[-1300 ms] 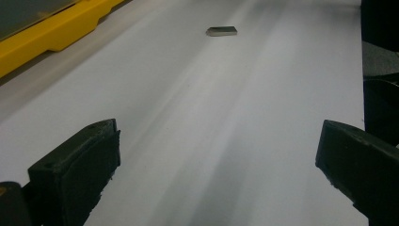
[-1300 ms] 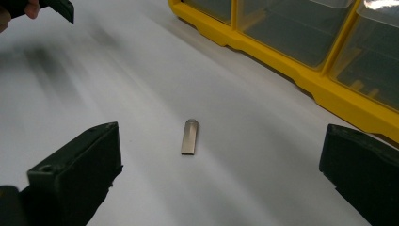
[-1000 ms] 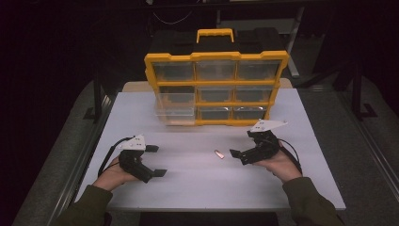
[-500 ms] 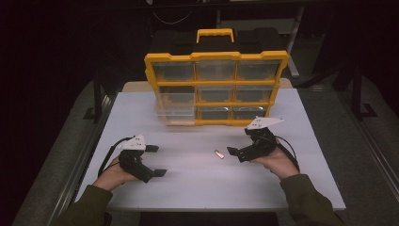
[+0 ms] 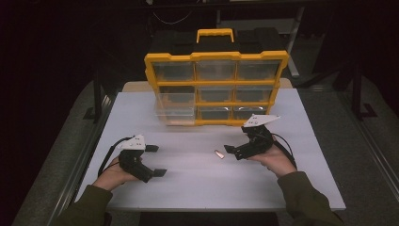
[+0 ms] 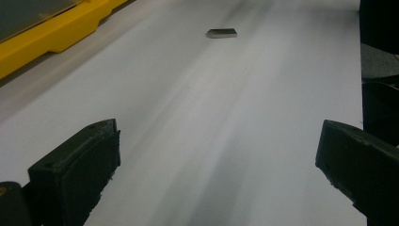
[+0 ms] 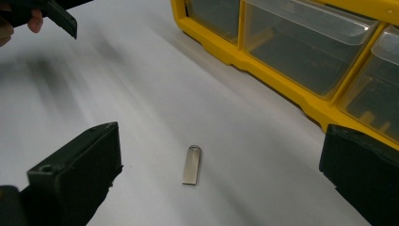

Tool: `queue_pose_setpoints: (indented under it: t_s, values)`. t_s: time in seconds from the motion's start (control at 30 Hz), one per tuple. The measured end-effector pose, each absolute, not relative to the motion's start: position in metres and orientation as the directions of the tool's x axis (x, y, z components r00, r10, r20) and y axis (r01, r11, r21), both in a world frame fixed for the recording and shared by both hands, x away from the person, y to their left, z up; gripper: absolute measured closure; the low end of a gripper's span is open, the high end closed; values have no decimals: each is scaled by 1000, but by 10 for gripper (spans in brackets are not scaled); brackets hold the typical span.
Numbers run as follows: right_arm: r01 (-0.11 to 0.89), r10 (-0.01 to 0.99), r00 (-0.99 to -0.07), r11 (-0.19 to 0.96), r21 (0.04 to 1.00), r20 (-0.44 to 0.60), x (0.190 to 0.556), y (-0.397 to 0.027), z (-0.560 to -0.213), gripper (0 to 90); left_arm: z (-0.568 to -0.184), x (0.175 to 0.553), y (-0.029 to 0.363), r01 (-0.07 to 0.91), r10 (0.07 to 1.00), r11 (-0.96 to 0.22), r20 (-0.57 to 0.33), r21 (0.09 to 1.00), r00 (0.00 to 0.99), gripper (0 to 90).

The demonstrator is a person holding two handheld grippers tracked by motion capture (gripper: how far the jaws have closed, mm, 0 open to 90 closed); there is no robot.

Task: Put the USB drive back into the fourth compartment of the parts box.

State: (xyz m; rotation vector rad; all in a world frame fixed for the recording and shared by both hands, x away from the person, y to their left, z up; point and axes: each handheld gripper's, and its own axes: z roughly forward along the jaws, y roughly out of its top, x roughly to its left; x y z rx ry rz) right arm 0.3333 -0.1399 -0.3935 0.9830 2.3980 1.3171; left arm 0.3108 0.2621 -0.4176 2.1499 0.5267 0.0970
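Metal stick (image 7: pixel 192 165) lies flat at lower centre, between the right gripper (image 5: pixel 234 150)'s spread jaws; closing could skid it. Left gripper (image 5: pixel 155 160) jaws also spread.

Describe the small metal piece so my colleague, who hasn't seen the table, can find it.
On the white table, in front of the yellow drawer organizer, lies a small flat silvery metal piece. It rests just ahead of the right gripper, the only loose item there.

A yellow plastic organizer with clear drawers (image 5: pixel 216 87) stands upright at the back of the white table (image 5: pixel 188 188), one left drawer (image 5: pixel 176 109) pulled out. Small metal flat stick (image 5: pixel 219 154) lies just beside the right gripper (image 5: pixel 229 151); left gripper (image 5: pixel 156 160) is wide apart, well off
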Motion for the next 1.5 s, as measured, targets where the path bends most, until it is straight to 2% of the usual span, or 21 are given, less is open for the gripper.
queue_pose_setpoints:
  t_s: [1.5]
  values:
    - [432, 620, -778, 408, 805, 103, 358, -106, -390, 0, -417, 311, 263, 336, 403, -503, -128, 796, 906, 0]
